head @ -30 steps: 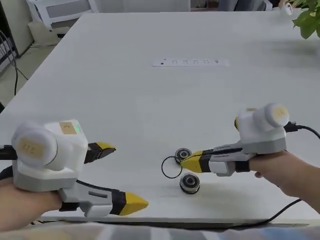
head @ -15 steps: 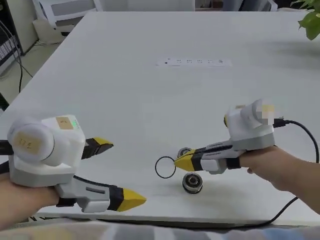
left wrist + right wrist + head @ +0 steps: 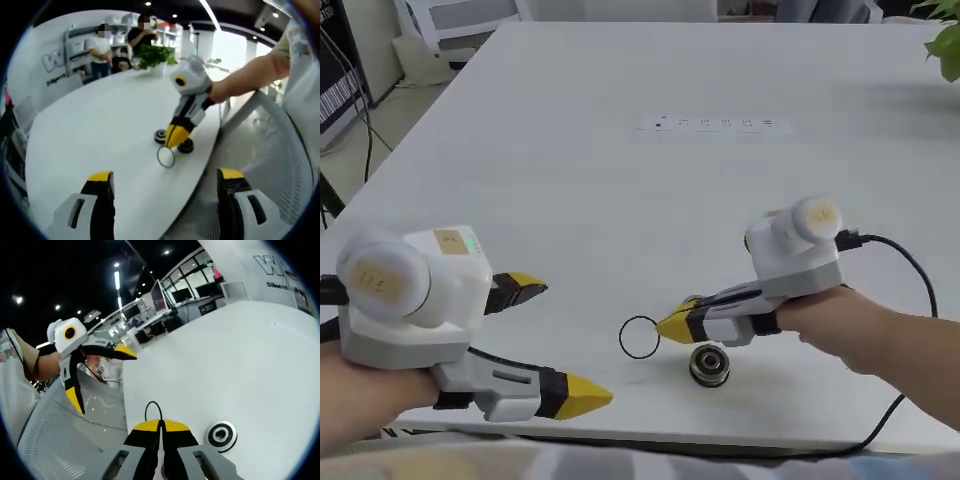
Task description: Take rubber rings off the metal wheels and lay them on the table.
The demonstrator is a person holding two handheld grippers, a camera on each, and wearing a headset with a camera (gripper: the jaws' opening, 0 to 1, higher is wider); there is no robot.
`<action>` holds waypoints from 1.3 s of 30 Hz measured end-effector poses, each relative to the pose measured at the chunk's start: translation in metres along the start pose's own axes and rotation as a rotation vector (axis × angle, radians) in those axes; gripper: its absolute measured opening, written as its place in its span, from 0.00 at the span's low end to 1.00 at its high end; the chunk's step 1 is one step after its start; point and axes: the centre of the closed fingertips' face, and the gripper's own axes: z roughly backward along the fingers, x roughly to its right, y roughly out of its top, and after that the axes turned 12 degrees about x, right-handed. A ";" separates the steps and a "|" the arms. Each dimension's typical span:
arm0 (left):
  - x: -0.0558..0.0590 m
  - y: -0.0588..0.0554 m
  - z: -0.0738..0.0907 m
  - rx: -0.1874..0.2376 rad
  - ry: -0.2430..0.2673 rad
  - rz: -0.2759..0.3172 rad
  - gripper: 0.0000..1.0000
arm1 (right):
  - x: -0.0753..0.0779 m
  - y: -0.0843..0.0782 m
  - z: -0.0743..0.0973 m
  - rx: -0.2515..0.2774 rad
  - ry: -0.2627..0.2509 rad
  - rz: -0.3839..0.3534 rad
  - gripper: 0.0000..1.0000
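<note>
My right gripper [image 3: 667,326] is shut on a thin black rubber ring [image 3: 639,337], which hangs from its yellow tips just above the white table [image 3: 570,180]. One metal wheel [image 3: 709,364] lies right below that gripper's fingers. In the left gripper view there are two wheels, one [image 3: 160,136] behind the right gripper [image 3: 171,141] and one [image 3: 186,146] beside it, with the ring [image 3: 165,156] in front. In the right gripper view the ring [image 3: 151,409] arcs up from the shut gripper [image 3: 161,423], and a wheel [image 3: 220,434] lies to its right. My left gripper [image 3: 555,345] is open and holds nothing, left of the ring.
A white power strip [image 3: 713,124] lies mid-table farther back. A leafy plant [image 3: 948,45] stands at the far right corner. A black cable [image 3: 910,270] trails from the right gripper. The table's front edge [image 3: 720,435] runs just behind the wheels.
My right gripper has carried the ring leftwards, away from the wheels. The left gripper has stayed open and about where it was. The head camera has shifted a little.
</note>
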 end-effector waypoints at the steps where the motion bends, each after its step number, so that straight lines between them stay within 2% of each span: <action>1: 0.000 0.000 0.000 0.000 0.000 0.000 0.86 | 0.000 -0.001 -0.001 -0.004 -0.001 0.000 0.00; 11: -0.002 -0.001 0.000 0.001 0.005 0.002 0.86 | 0.004 -0.015 -0.012 -0.072 -0.040 0.013 0.00; 22: -0.001 -0.002 0.000 -0.004 0.005 0.005 0.85 | 0.006 -0.025 -0.019 -0.108 -0.066 0.045 0.00; 34: 0.000 -0.005 -0.001 -0.018 -0.002 0.008 0.85 | 0.011 -0.029 -0.020 -0.118 -0.086 0.096 0.00; 39: 0.000 -0.005 -0.001 -0.019 -0.002 0.009 0.85 | 0.011 -0.029 -0.021 -0.110 -0.086 0.108 0.05</action>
